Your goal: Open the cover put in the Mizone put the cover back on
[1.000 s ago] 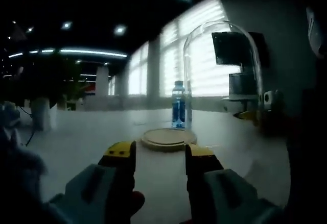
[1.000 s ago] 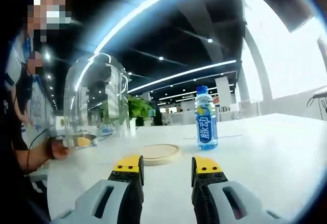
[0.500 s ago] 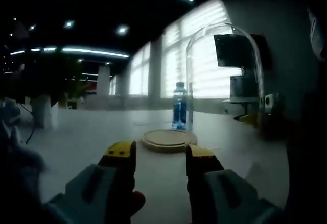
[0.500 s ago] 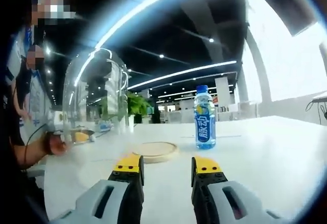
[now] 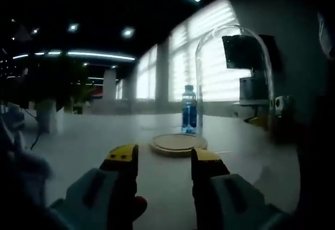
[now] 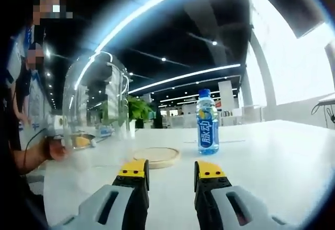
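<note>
A blue Mizone bottle [image 6: 208, 120] stands upright on the white table [image 6: 272, 156], right of a round wooden base [image 6: 155, 155]. The clear glass dome cover [image 6: 97, 101] stands off the base, to the left. In the left gripper view the base [image 5: 179, 143] lies just ahead, the bottle [image 5: 189, 109] behind it and the dome [image 5: 234, 78] to the right. My left gripper [image 5: 163, 156] is open and holds nothing, short of the base. My right gripper [image 6: 170, 170] is open too, short of the base and bottle.
A person stands at the left of the right gripper view, with a hand [image 6: 55, 149] near the dome's foot, beside something yellow [image 6: 81, 141]. A potted plant [image 6: 137, 112] stands behind. Windows with blinds [image 5: 157, 78] line the far wall.
Both views have shifted slightly with the hands. The bottle, base and dome stand where they were. Both grippers stay open.
</note>
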`<state>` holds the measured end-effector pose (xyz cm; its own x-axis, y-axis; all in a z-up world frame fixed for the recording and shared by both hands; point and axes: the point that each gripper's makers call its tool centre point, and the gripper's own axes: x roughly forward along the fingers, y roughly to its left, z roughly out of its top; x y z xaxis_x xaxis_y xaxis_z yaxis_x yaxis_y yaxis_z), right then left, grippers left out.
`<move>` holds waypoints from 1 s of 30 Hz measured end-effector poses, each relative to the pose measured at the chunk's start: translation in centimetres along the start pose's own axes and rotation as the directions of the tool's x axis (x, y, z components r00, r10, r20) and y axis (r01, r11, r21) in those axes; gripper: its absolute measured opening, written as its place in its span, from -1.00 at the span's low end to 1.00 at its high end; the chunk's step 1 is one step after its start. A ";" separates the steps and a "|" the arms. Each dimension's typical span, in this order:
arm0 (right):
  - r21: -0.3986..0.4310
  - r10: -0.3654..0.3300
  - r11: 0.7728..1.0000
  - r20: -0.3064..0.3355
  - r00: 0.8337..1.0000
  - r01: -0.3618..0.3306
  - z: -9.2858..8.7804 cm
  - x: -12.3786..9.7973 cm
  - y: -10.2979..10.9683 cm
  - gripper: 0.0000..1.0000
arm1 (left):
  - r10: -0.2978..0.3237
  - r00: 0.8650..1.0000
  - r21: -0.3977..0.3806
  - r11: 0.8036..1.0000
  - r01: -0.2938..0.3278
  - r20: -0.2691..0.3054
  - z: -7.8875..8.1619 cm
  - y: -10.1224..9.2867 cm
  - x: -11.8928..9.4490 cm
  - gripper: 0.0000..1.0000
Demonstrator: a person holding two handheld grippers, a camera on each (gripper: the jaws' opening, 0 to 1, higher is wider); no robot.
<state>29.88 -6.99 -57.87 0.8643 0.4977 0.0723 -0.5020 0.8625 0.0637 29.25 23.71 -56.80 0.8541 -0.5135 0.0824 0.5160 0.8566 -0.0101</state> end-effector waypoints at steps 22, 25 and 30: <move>-0.002 -0.018 1.000 0.005 1.000 0.018 0.2 -0.1 -0.3 -0.56 | 0.034 0.999 0.010 0.999 -0.034 0.021 0.4 0.9 -0.1 -0.43; 0.015 0.011 1.000 -0.012 1.000 -0.011 0.0 0.0 0.1 -0.64 | 0.048 0.999 -0.017 0.999 -0.048 0.018 0.4 1.2 -0.2 -0.49; -0.023 0.011 1.000 0.002 1.000 -0.011 0.3 0.0 0.4 -0.66 | 0.110 0.994 -0.086 0.990 -0.107 0.028 0.9 2.3 -0.5 -0.55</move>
<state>29.65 -6.63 -57.52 0.8586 0.5072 0.0751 -0.5108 0.8588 0.0398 29.94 26.03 -56.01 0.9035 -0.4146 0.1087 0.4252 0.8990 -0.1049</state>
